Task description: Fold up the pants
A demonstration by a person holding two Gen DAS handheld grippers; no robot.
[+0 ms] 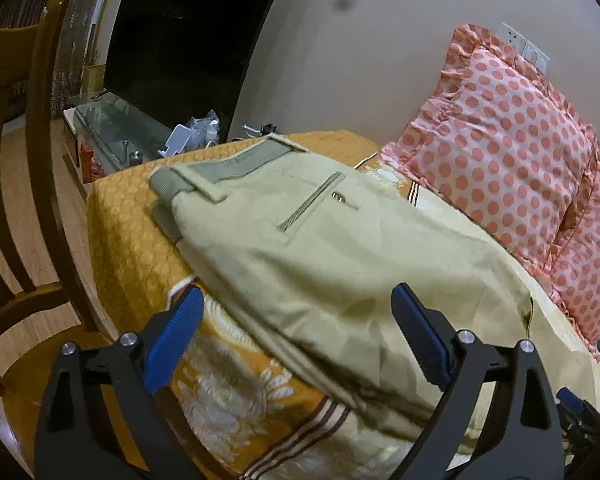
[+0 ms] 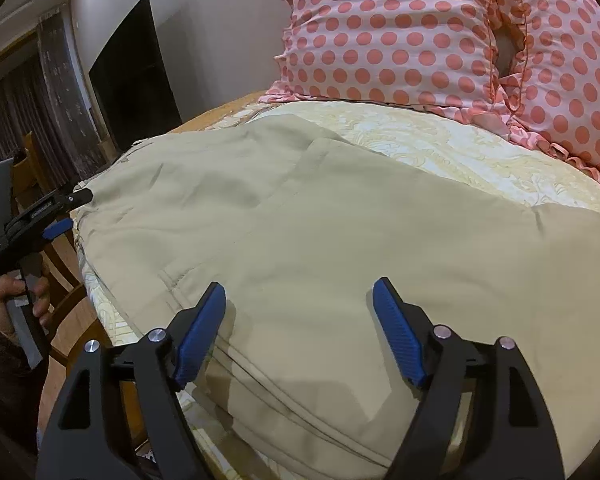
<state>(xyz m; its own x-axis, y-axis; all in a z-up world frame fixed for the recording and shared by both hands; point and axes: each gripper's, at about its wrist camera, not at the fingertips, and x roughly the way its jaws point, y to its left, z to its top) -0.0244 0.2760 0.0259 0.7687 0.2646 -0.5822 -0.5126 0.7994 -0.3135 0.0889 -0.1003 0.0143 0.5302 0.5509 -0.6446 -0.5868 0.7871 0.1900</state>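
I see one pair of beige pants (image 1: 332,264) lying flat on the patterned yellow bedspread (image 1: 128,220), filling the middle of both frames. In the left wrist view my left gripper (image 1: 296,332) sits at the lower edge, its two blue pads (image 1: 176,336) spread wide, the pants' lower fold lying between and beyond them; nothing is pinched. In the right wrist view my right gripper (image 2: 300,332) is also spread, hovering over the near edge of the cloth, with the pants running away toward the upper left of the frame.

Only the left wrist view shows me the waistband (image 1: 224,164), a belt loop and one welt pocket with a small metal button (image 1: 338,199), all in the upper middle, plus a dark television (image 1: 188,40) at upper left and a wooden chair (image 1: 24,200) at far left. Only the right wrist view shows my left hand (image 2: 18,300) on its handle at the left edge. I count two polka-dot pillows (image 2: 400,32) at upper right.
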